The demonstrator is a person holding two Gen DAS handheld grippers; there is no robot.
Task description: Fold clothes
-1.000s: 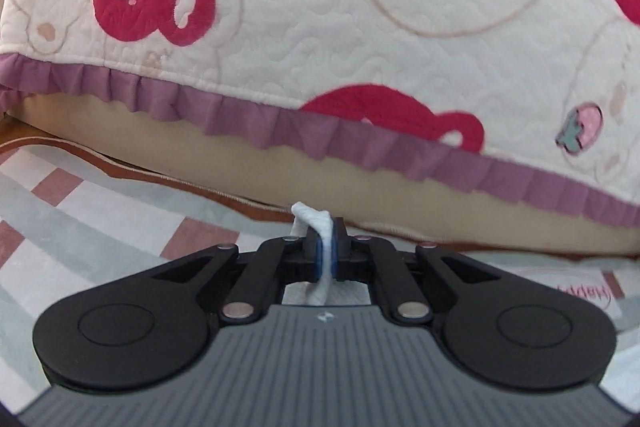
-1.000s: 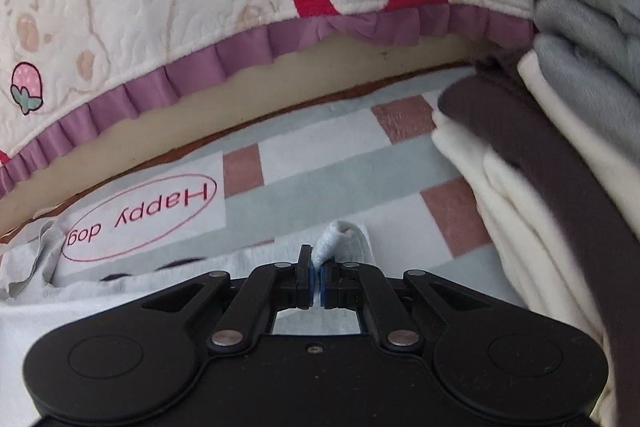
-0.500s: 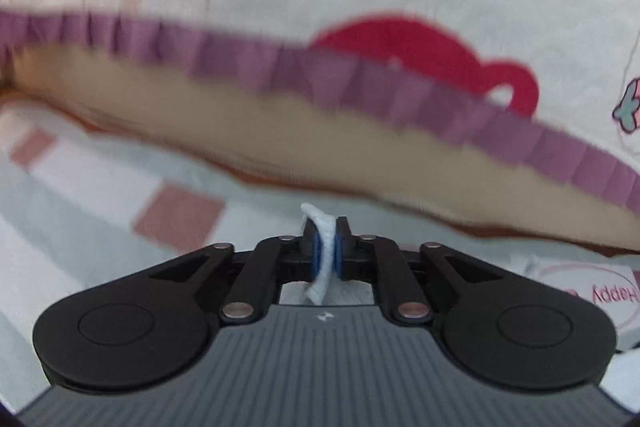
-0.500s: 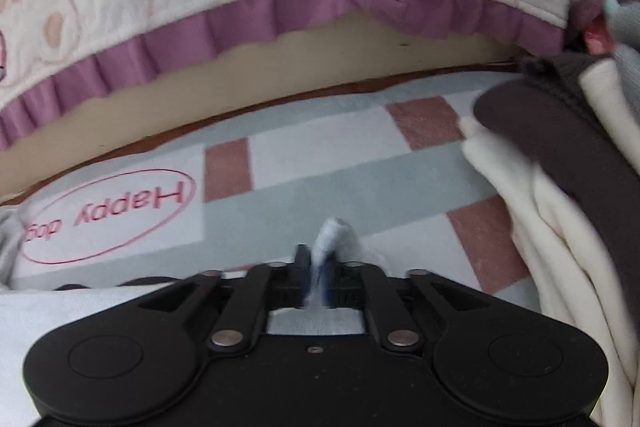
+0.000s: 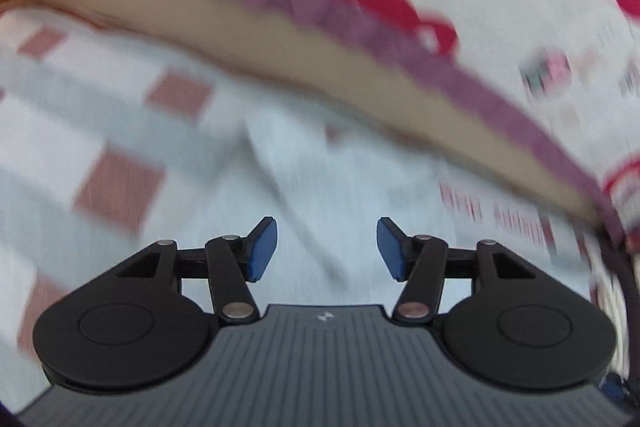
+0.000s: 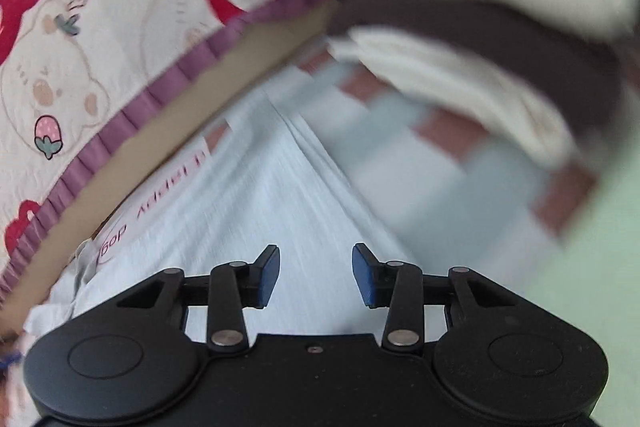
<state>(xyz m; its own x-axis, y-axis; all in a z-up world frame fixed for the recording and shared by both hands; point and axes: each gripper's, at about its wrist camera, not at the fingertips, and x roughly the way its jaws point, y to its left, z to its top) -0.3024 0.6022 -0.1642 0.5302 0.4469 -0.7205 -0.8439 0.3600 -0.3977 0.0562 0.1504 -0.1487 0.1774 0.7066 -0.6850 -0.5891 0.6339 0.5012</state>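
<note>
Pale blue cloth (image 5: 320, 187) is lying flat on the checked sheet (image 5: 120, 187) – directly ahead of both grippers. The left gripper (image 5: 327, 249) and right gripper (image 6: 316, 275) are hanging over it, blue pads (image 6: 267, 277) spread apart, gripping nothing.

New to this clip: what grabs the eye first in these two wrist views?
Both tools gape: the left hand-held gripper and right hand-held gripper hang open over the pale blue garment. Behind it hangs a quilt with red bears; folded clothes pile up at the right.
</note>
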